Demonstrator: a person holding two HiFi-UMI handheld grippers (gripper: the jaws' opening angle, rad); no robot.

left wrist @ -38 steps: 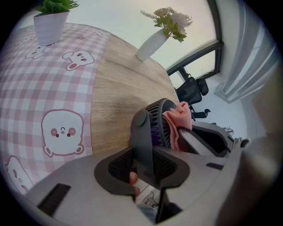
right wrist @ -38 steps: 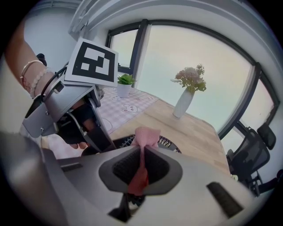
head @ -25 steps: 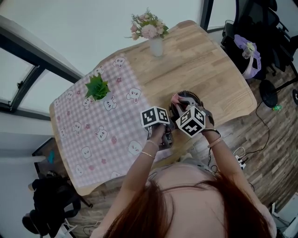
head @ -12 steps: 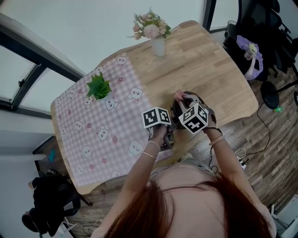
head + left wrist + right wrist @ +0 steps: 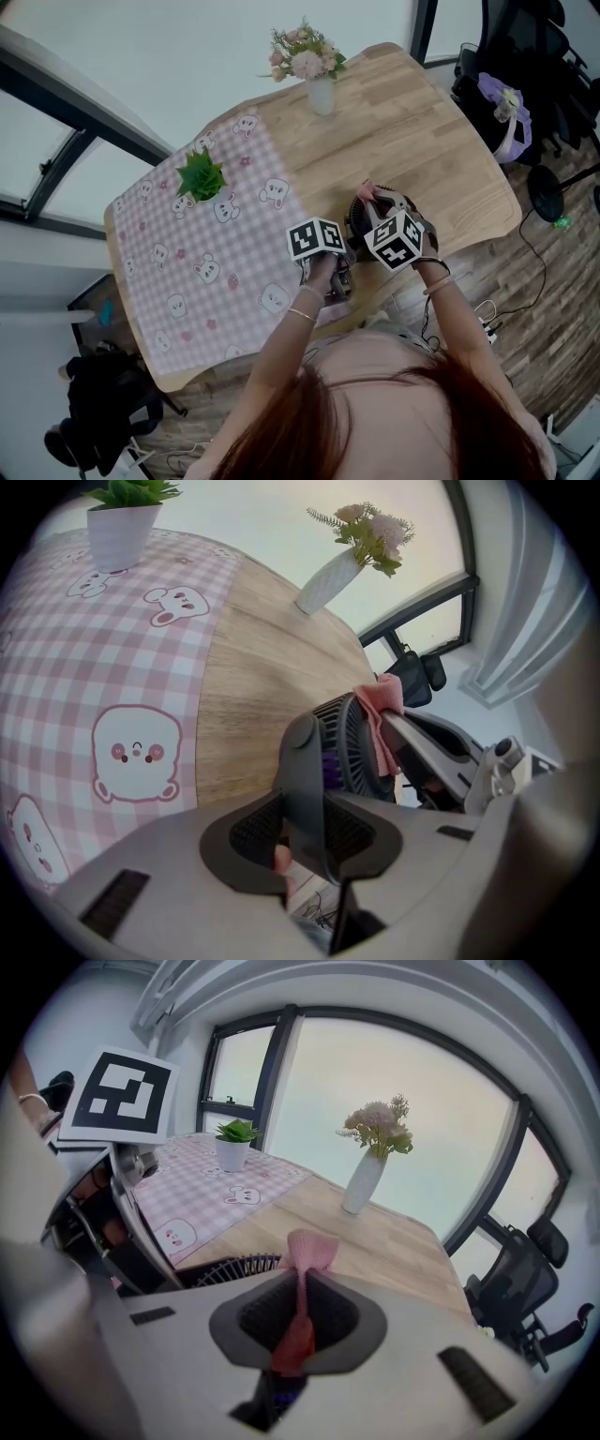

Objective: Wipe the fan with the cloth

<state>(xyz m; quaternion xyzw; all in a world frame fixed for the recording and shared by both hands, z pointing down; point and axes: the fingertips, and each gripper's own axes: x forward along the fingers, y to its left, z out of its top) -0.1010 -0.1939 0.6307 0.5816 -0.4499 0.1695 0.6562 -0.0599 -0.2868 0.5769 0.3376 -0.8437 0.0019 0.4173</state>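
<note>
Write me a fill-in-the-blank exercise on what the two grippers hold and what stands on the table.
1. The left gripper is shut on the fan; the right gripper is shut on the ____ cloth.
2. The vase holds ____.
3. The potted plant stands on the tablecloth, the vase on the bare ____ table.

Missing words: pink; flowers; wooden

Fan between the left gripper's jaws, at the table's near edge. To this claw's right, the right gripper pinches the cloth, which lies against the fan's front. Ahead-left is a tablecloth bearing a potted plant. A vase stands ahead.
</note>
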